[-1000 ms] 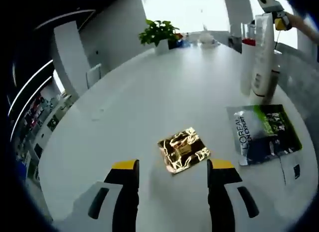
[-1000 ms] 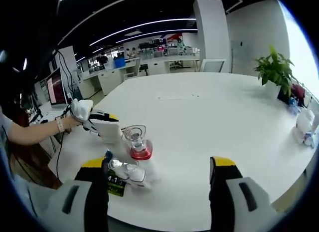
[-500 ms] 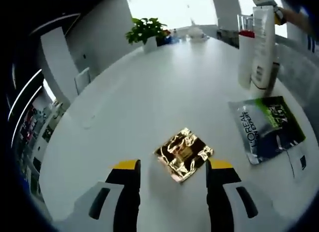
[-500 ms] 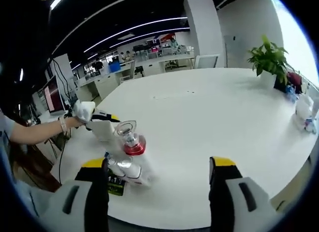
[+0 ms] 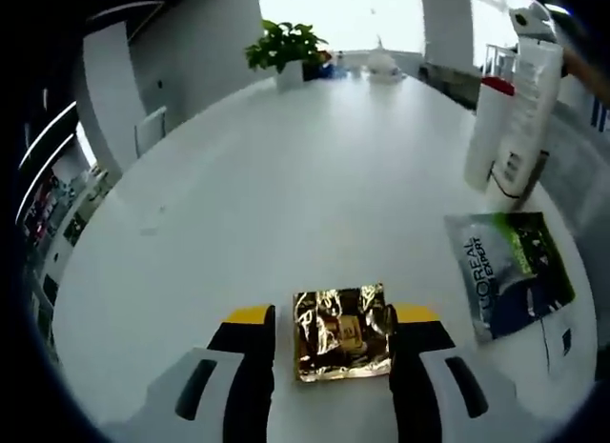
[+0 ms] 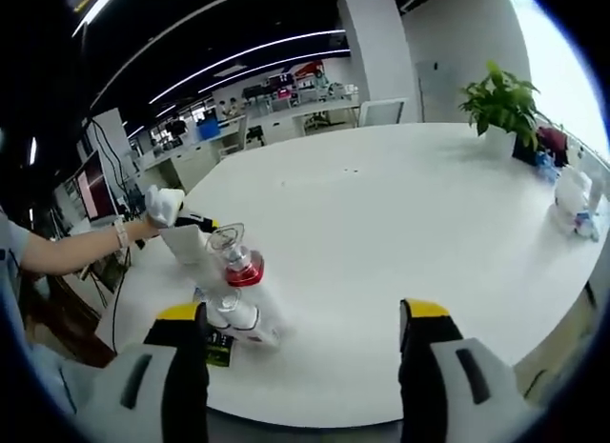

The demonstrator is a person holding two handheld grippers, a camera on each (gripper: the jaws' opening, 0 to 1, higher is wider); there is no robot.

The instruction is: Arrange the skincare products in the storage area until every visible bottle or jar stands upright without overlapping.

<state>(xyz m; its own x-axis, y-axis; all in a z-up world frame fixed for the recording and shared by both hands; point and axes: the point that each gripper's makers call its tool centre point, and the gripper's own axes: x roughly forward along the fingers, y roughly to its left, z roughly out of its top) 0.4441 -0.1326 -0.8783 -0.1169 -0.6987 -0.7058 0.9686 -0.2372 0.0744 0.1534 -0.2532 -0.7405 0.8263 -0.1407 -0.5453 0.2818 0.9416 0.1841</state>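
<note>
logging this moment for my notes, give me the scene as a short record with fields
surface: white oval table
left claw: open, jaws either side of the crinkled gold foil sachet, which lies flat
right claw: open, holding nothing
beside gold sachet: flat grey and green printed sachet
upright items: tall white tube, white bottle with red band
far end: green potted plant
person: gloved hand by the table edge
</note>
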